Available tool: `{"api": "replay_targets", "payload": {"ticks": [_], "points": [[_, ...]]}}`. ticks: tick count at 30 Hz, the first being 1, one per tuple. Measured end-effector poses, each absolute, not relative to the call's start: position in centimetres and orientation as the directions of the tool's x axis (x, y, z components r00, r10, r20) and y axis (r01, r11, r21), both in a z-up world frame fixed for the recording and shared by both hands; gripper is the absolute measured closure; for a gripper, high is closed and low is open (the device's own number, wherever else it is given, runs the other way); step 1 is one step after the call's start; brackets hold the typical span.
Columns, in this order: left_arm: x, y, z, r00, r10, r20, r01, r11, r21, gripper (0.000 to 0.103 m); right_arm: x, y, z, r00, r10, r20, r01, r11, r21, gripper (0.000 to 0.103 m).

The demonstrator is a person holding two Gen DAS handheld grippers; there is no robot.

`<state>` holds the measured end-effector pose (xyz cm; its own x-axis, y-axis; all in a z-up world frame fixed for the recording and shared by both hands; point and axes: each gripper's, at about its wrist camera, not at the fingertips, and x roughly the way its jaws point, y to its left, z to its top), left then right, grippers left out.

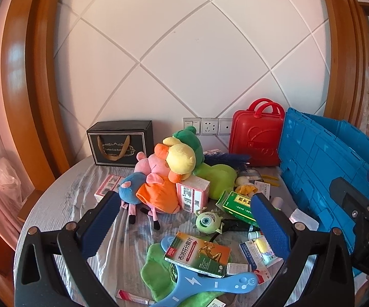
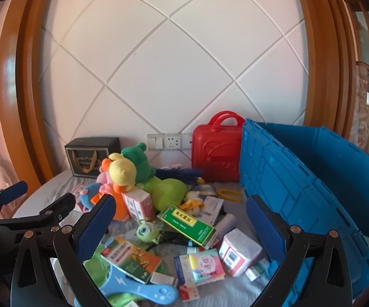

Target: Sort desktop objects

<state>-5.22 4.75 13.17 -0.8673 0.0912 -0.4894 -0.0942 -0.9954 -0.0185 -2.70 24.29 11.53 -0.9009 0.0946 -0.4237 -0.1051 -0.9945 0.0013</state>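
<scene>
Left gripper (image 1: 184, 220) and right gripper (image 2: 181, 227) are held wide, empty. Blue crate (image 2: 312, 179) interior is seen only from right wrist; its bottom is cut off.

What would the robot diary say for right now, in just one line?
stage: sorting not started | left tongs: open, empty | right tongs: open, empty | toys and boxes: piled on table | blue crate: at right

A white diamond-panelled wall (image 1: 184, 58) framed by glossy wooden trim (image 1: 38, 81), with sockets (image 1: 208, 125).
</scene>
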Motion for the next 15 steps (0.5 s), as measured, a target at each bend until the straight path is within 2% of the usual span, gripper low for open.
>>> {"api": "replay_targets", "payload": {"ticks": [15], "points": [[-5.43, 4.75, 12.93, -0.876, 0.073, -0.477, -0.082, -0.997, -0.001, 0.0, -3.21, 24.16, 11.08, -0.897, 0.097, -0.431, -0.107, -0.994, -0.001, 0.0]]}}
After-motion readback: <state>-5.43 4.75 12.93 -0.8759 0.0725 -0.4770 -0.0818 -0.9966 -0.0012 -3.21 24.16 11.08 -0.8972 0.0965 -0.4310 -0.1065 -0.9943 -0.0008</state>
